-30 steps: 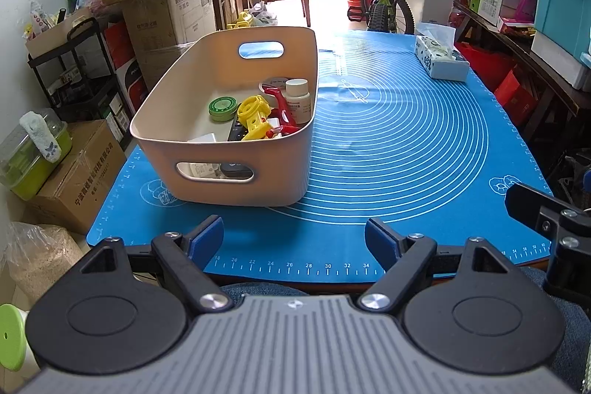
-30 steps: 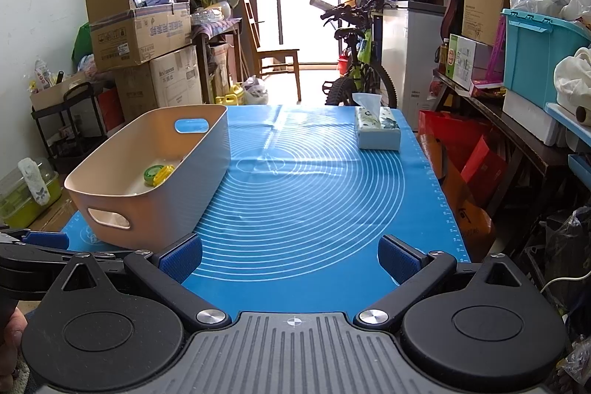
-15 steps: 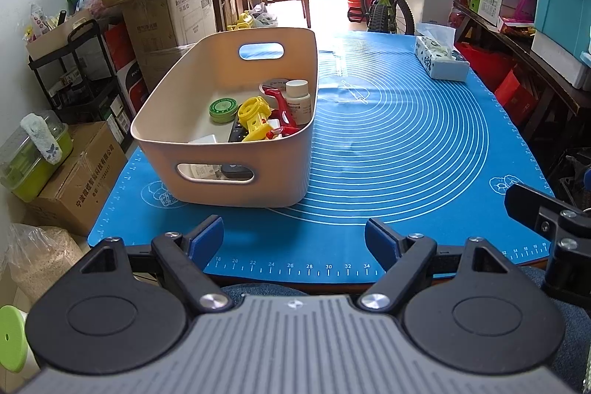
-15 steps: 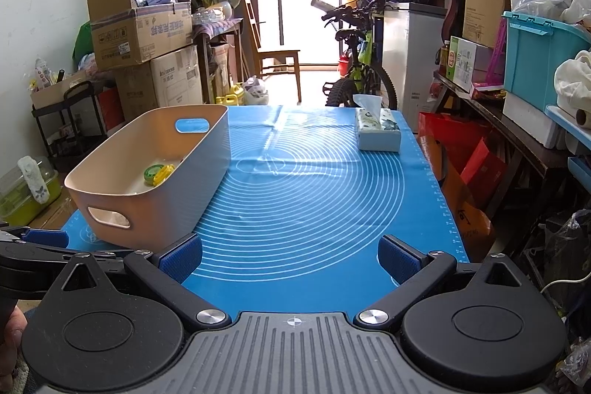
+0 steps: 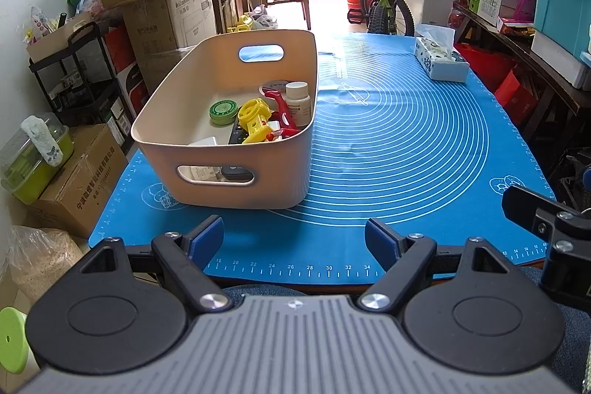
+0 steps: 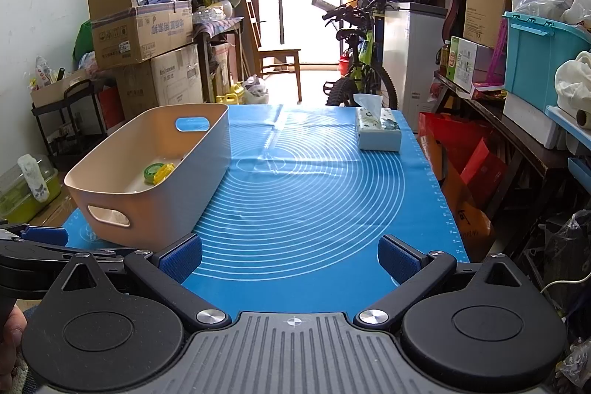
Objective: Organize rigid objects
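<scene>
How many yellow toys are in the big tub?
1 that shows: a yellow plastic piece lies in the middle of the beige tub, between the green tin and the red tool. The near wall may hide more.

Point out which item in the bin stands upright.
The white bottle against the bin's right wall; the green tin, yellow and red pieces lie flat.
</scene>
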Tool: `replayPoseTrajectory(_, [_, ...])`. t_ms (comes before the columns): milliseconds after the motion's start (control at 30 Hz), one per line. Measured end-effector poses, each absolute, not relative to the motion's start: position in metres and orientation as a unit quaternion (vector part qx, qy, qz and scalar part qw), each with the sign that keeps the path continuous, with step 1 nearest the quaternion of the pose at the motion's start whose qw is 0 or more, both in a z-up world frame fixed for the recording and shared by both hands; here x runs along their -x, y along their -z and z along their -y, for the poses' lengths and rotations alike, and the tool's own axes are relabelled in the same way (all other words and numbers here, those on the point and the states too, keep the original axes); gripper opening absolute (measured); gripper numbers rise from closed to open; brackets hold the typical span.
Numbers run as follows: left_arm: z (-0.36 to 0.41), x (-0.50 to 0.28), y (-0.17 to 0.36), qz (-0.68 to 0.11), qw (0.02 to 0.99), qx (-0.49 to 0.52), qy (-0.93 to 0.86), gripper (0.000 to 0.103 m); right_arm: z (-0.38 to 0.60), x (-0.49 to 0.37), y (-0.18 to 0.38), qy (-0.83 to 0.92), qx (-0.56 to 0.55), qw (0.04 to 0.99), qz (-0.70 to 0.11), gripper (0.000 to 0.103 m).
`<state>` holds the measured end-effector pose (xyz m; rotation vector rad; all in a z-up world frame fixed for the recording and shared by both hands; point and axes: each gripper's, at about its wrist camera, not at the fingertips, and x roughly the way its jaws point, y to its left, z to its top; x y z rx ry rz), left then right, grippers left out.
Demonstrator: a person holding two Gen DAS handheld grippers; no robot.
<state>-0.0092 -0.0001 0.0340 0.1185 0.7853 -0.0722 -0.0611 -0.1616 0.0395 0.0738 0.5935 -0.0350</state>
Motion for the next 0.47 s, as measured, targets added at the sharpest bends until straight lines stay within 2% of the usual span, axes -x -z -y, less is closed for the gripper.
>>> replayPoseTrajectory(467, [-0.0005, 0.0102, -0.0342, -0.378, 0.923, -0.058, 0.038, 0.084, 0.1617, 0.0611, -0.0395, 0.017, -0.036, 0.956, -0.292, 0.1])
